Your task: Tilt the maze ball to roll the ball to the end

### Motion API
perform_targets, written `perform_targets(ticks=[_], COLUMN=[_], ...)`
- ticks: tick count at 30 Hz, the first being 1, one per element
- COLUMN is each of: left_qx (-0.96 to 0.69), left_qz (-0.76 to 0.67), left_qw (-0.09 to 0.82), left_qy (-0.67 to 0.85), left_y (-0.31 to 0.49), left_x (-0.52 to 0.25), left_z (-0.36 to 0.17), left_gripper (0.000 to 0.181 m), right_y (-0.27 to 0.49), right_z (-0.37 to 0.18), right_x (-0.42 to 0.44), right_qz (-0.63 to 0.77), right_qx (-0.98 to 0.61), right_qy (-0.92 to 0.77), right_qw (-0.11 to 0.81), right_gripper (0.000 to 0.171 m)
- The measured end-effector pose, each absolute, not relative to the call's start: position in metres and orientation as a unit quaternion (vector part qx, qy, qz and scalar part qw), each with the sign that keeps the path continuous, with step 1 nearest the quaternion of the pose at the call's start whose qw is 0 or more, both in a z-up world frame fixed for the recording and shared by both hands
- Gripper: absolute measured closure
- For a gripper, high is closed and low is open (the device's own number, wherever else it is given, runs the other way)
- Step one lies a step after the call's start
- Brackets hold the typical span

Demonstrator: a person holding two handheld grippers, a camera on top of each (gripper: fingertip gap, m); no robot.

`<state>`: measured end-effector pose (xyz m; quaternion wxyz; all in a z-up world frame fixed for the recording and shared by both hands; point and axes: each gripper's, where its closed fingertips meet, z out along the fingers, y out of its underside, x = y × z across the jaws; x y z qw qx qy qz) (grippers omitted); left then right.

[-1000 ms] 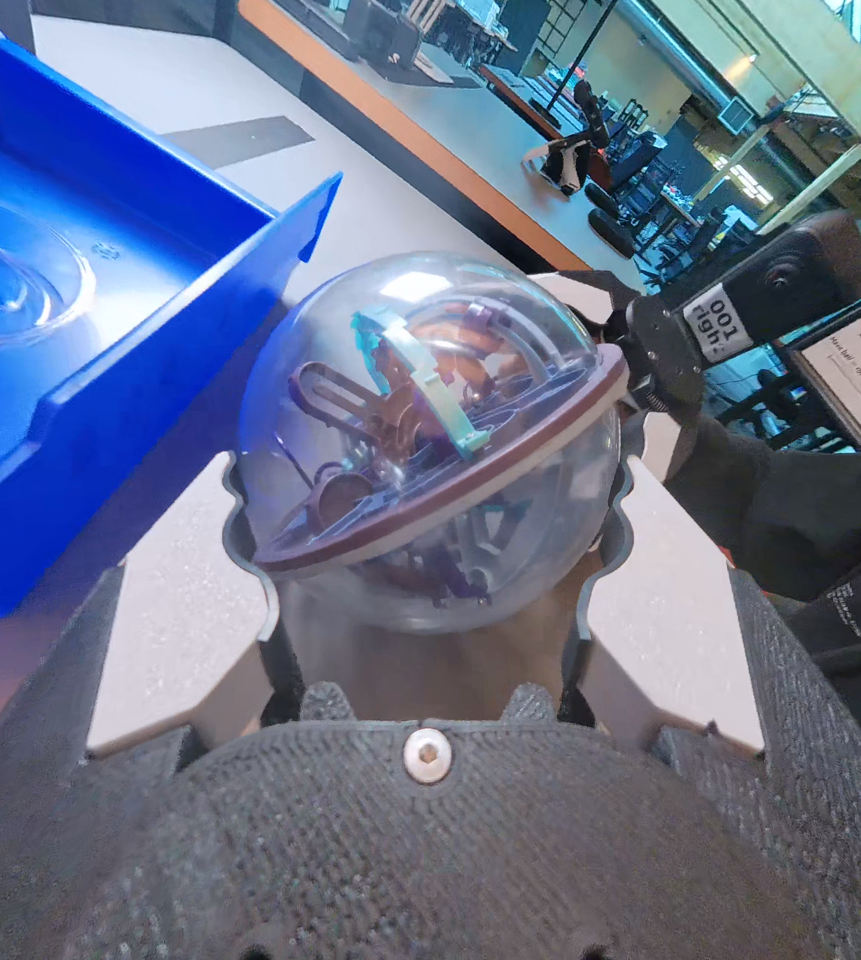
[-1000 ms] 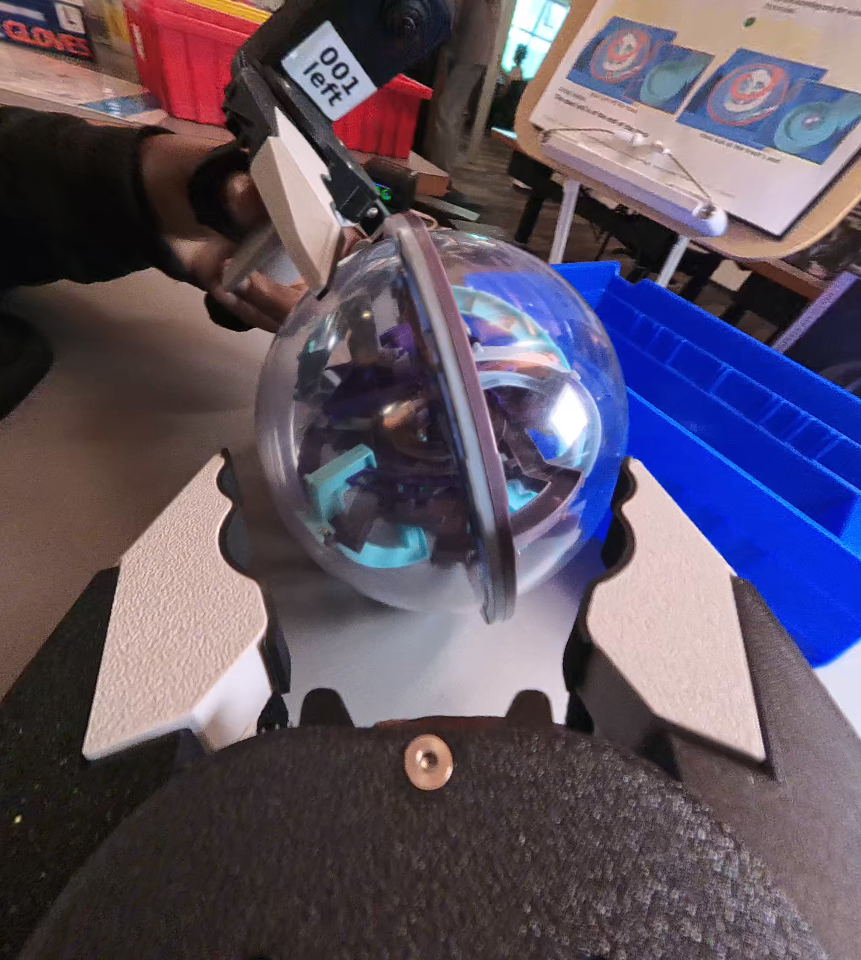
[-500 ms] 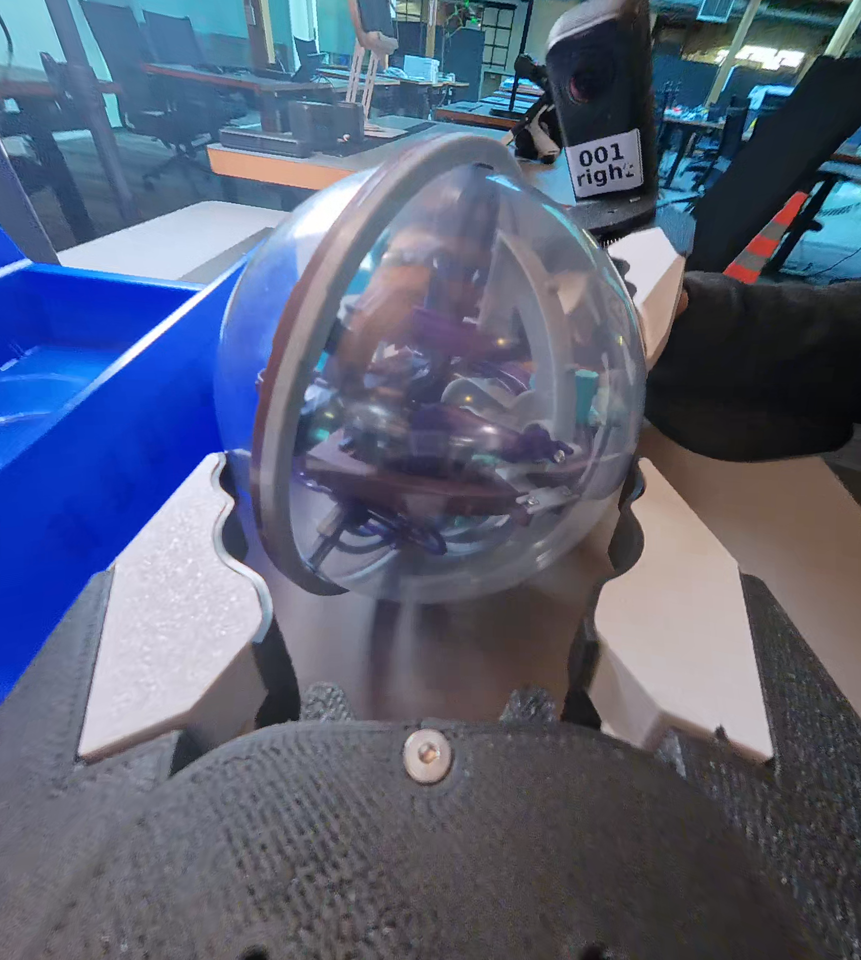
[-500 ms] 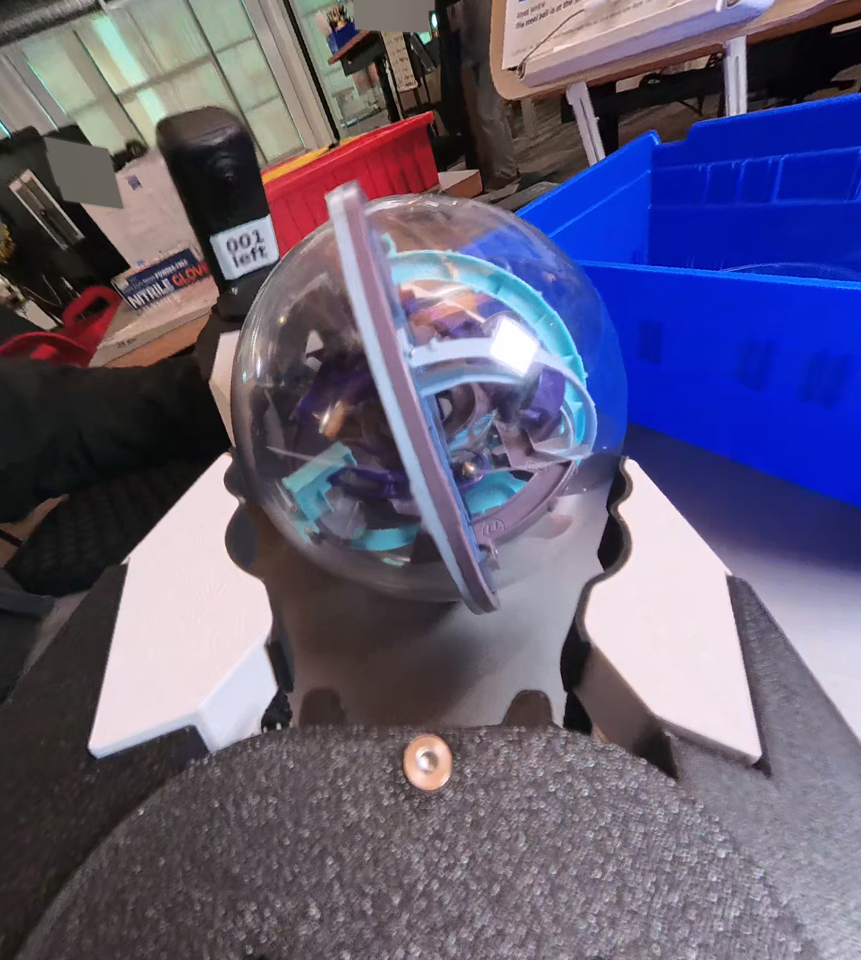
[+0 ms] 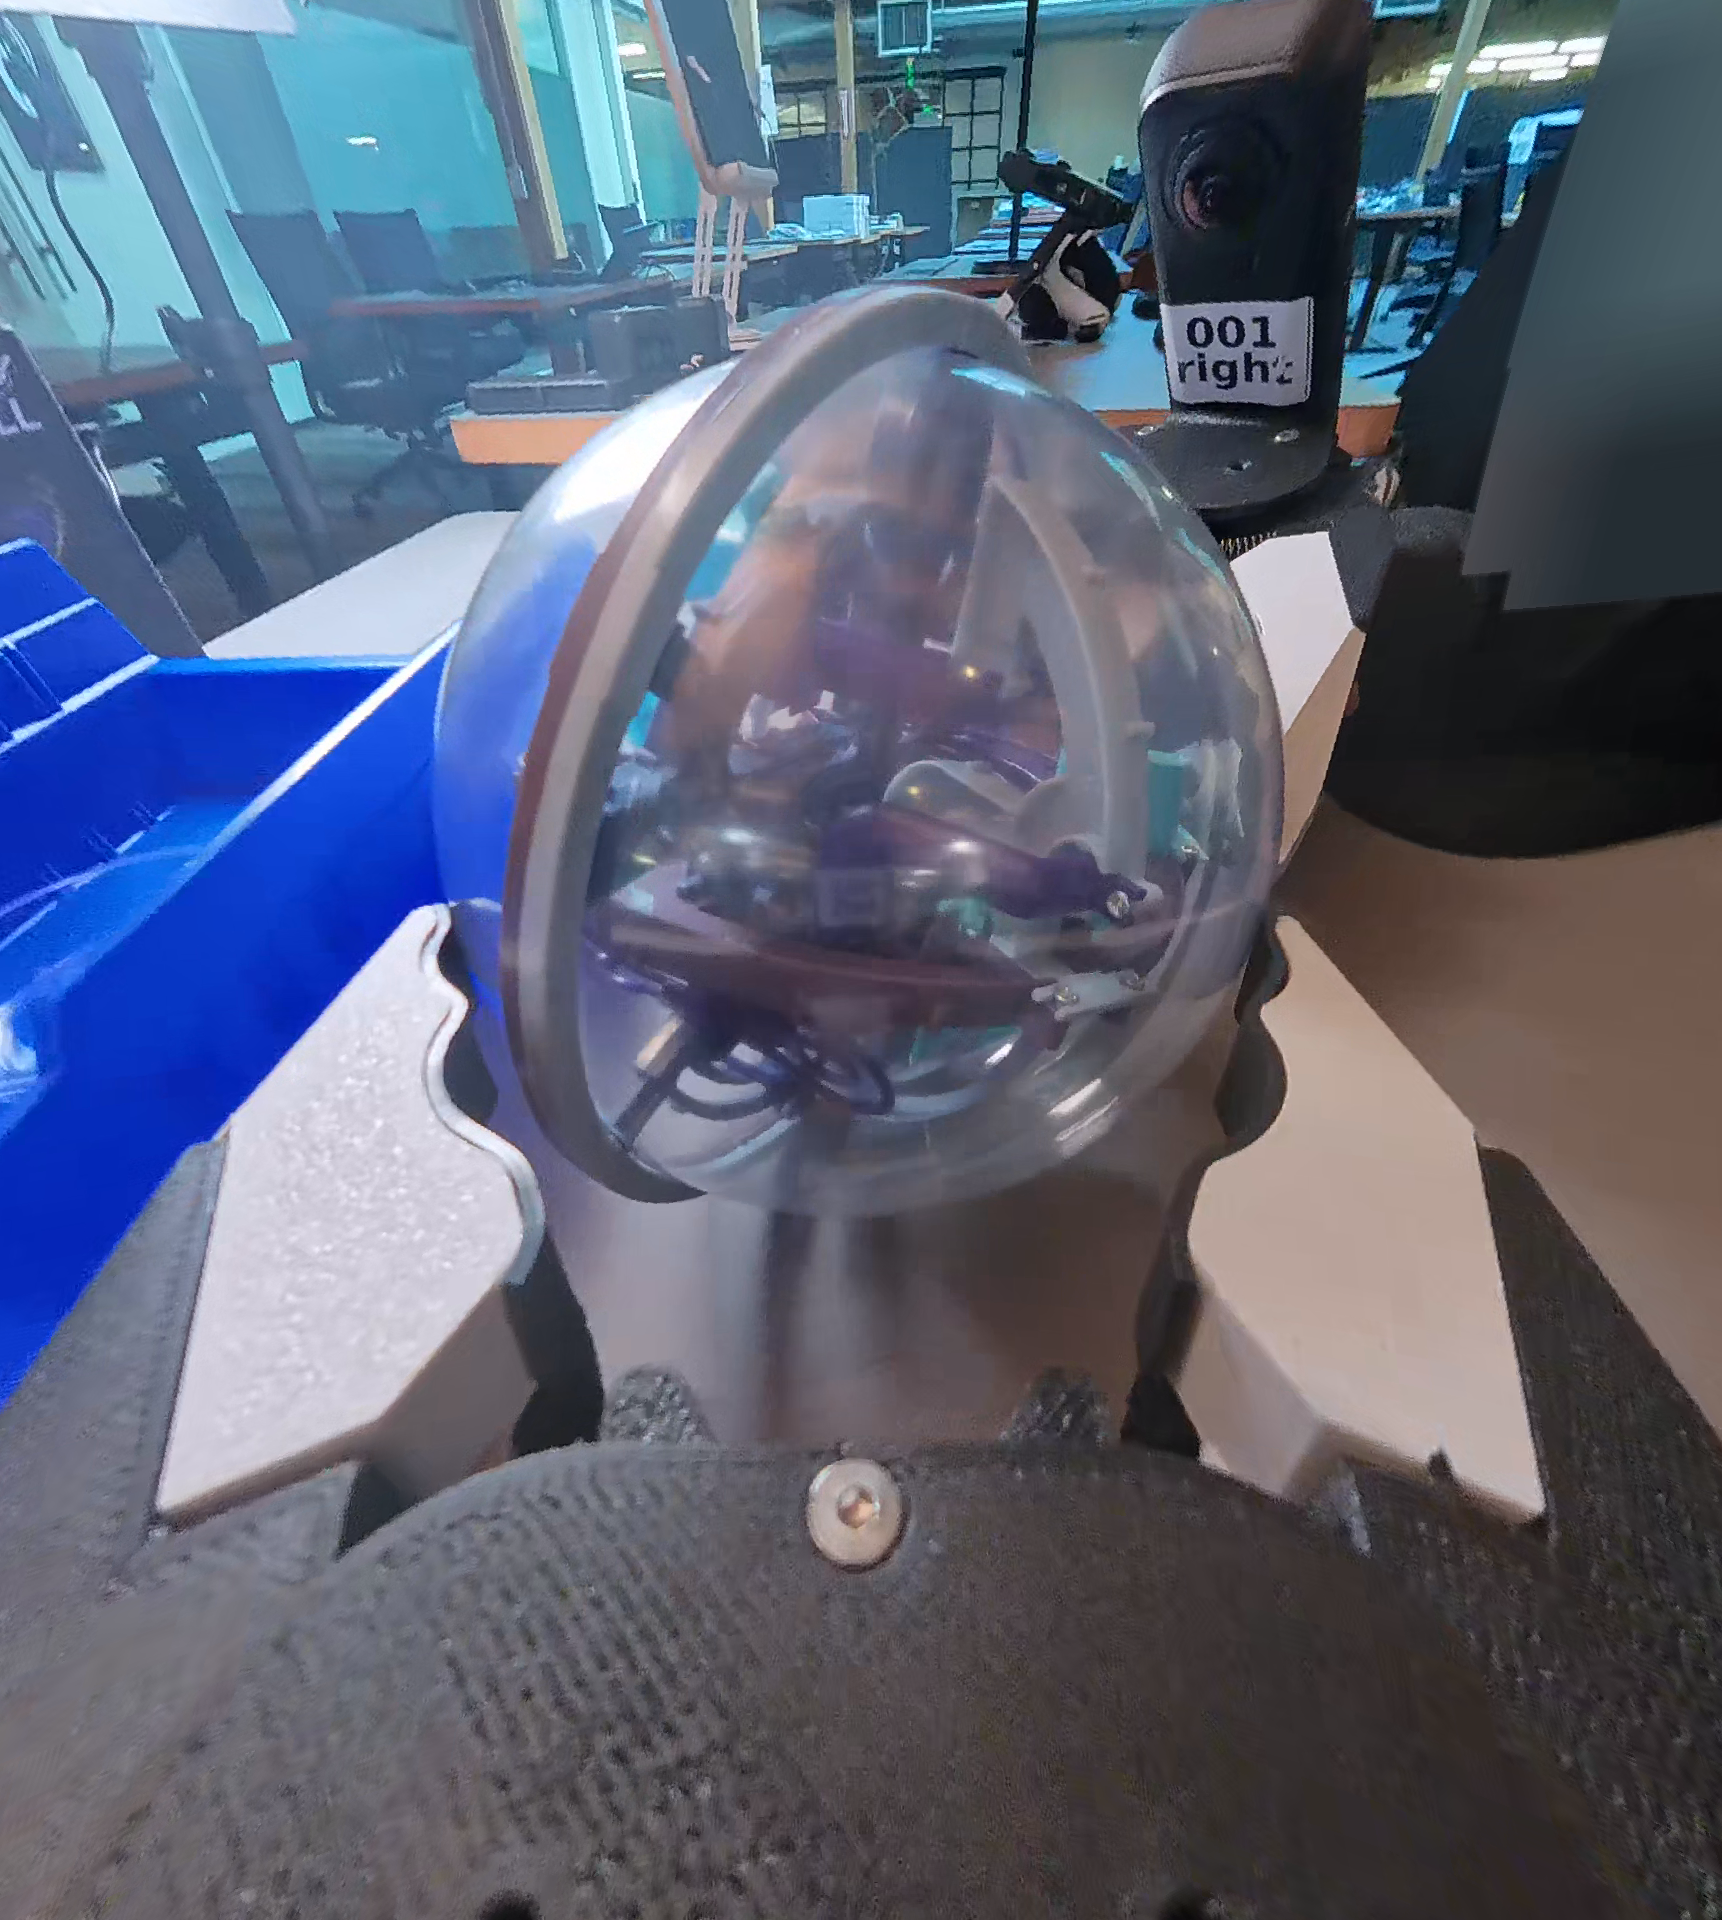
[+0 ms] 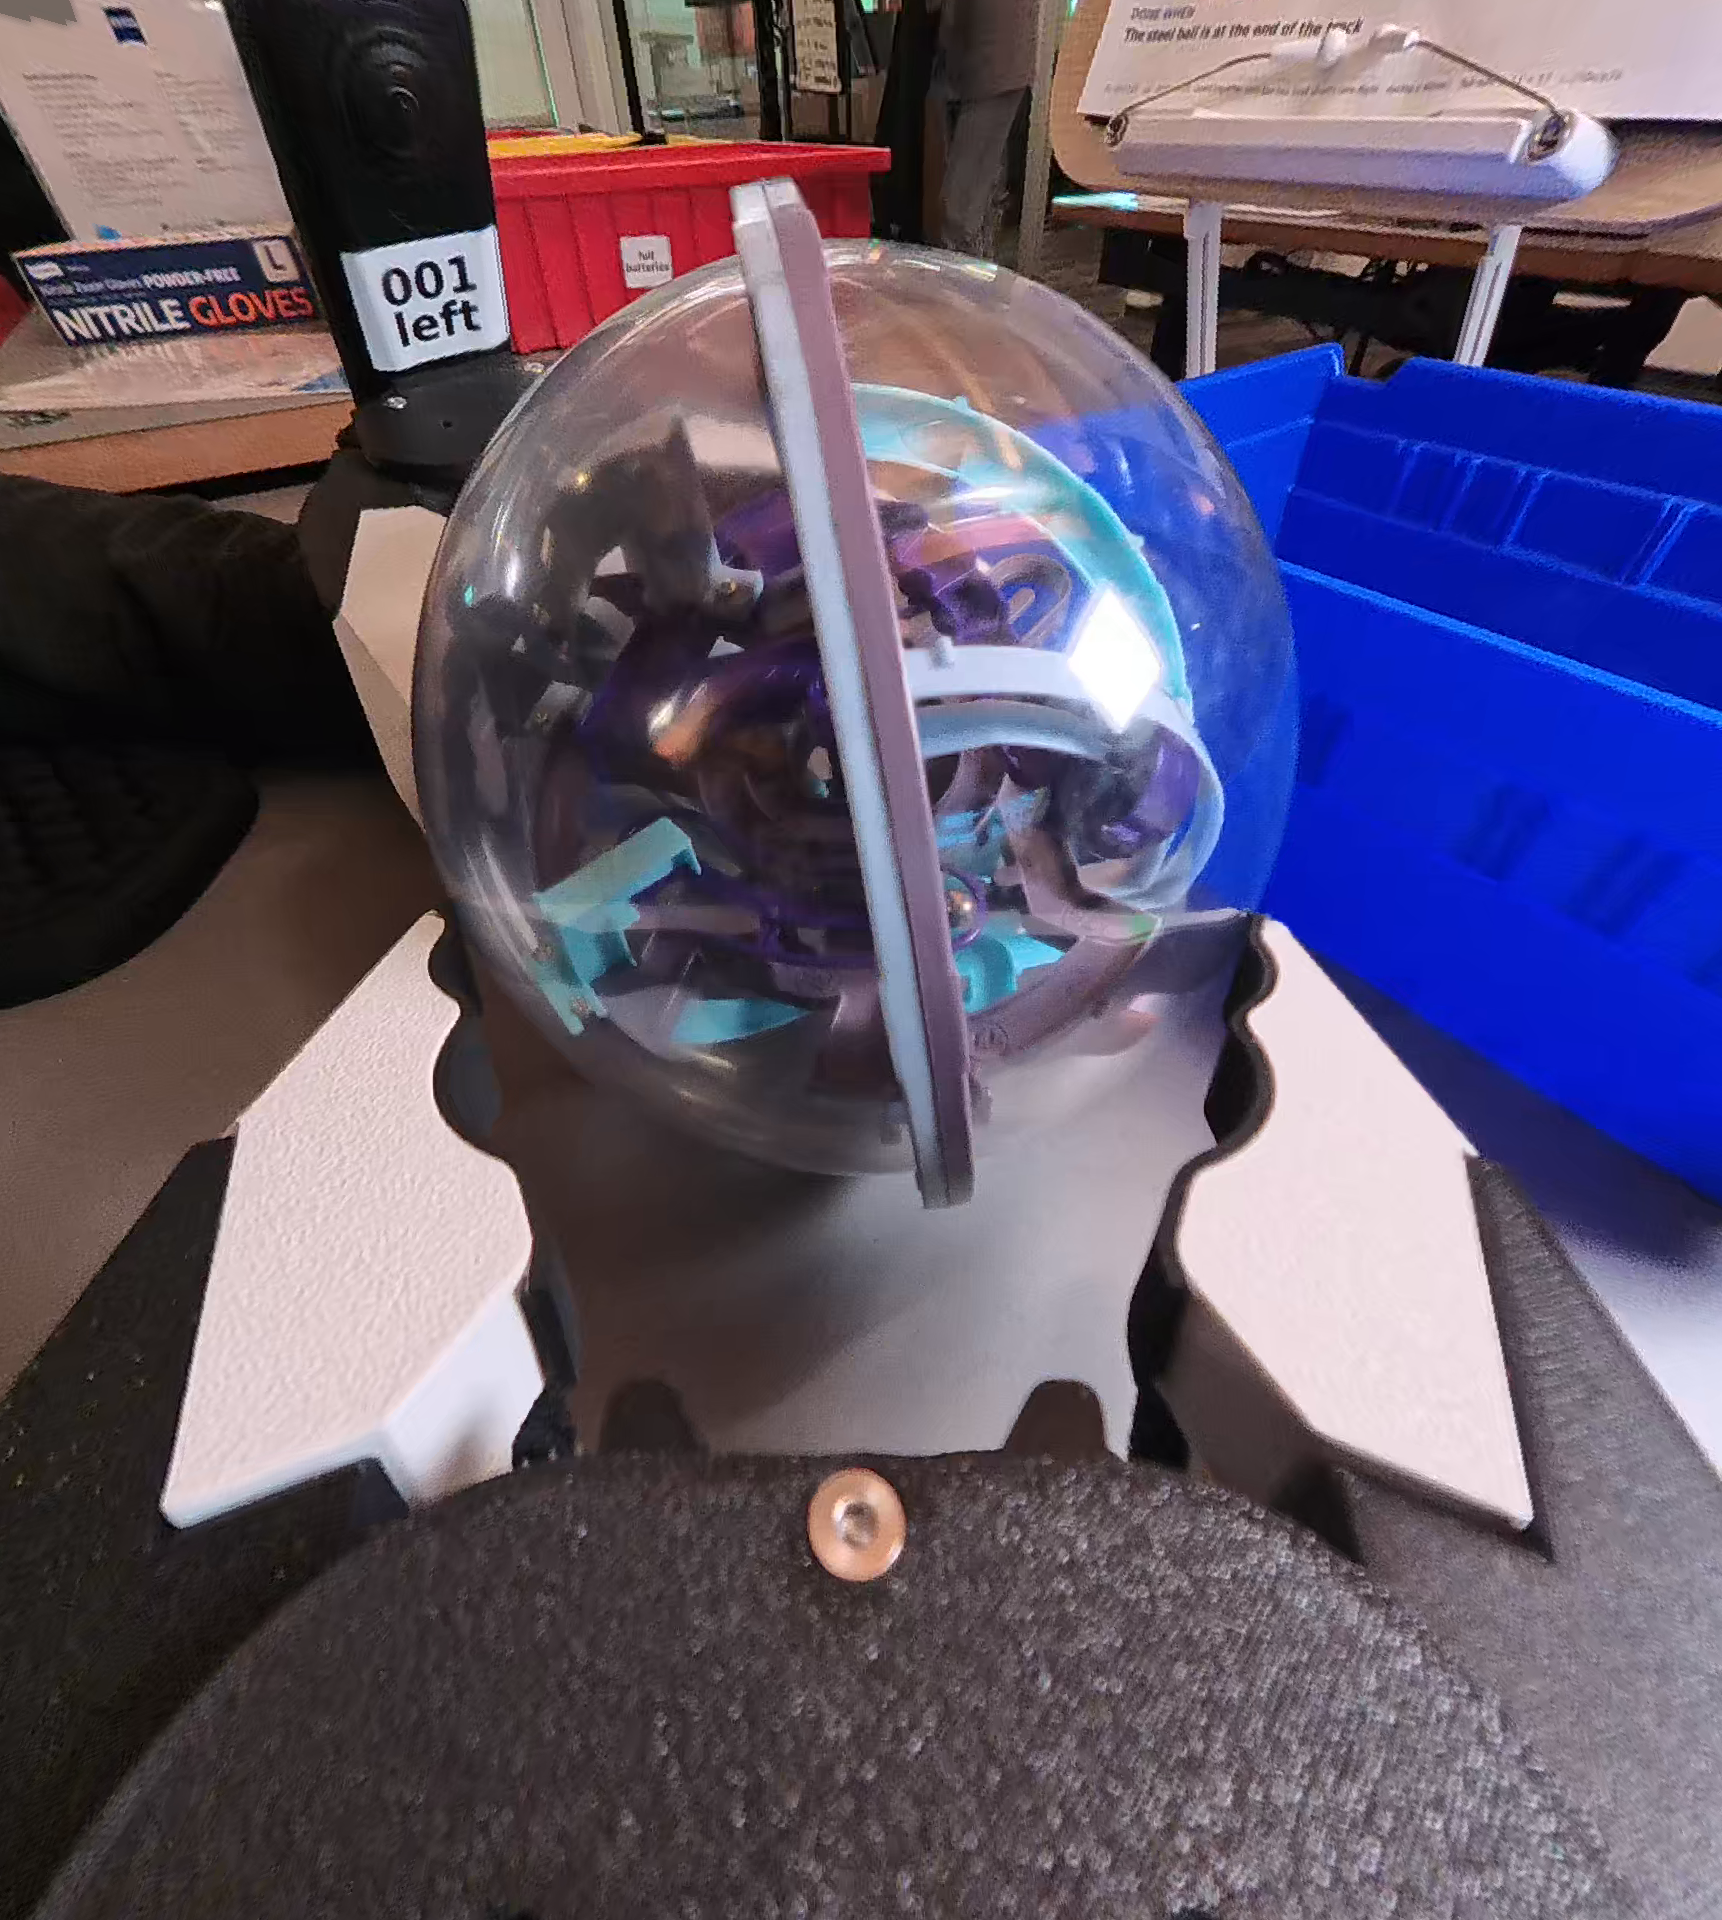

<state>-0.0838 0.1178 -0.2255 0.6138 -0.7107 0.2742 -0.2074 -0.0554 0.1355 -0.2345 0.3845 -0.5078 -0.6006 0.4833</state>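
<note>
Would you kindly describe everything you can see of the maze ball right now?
The maze ball is a clear plastic sphere with a grey equator band, here standing almost upright. Inside are tangled purple, teal, grey and brownish tracks, and a small steel ball sits low beside the band. It is held above the table between the left gripper and the right gripper, whose white fingers press its sides. A blue bin lies beside it.

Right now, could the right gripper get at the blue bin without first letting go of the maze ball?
Probably not. The right gripper has its fingers set against the maze ball, which fills the gap, and the left gripper shares the hold. The blue bin sits close beside it.
</note>
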Motion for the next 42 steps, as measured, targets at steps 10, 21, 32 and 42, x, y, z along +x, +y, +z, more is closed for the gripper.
perform_targets(ticks=[10, 21, 32, 42], left_qx=[-0.71, -0.742, -0.789, -0.731], left_qz=[-0.162, -0.238, -0.293, -0.303], left_qw=[0.613, 0.571, 0.455, 0.522], left_qy=[0.305, 0.257, 0.29, 0.316], left_y=[0.118, 0.118, 0.095, 0.076], left_x=[-0.081, -0.075, -0.078, -0.067], left_z=[-0.236, -0.24, -0.26, -0.215], left_gripper=[0.039, 0.039, 0.037, 0.033], right_y=[0.134, 0.136, 0.119, 0.062], right_z=[-0.22, -0.214, -0.197, -0.184], right_x=[-0.053, -0.051, -0.051, -0.053], right_qz=[0.43, 0.464, 0.45, 0.448], right_qx=[-0.464, -0.502, -0.458, -0.363], right_qy=[-0.628, -0.601, -0.621, -0.673], right_qw=[0.453, 0.414, 0.45, 0.463], right_gripper=[0.031, 0.031, 0.036, 0.045])
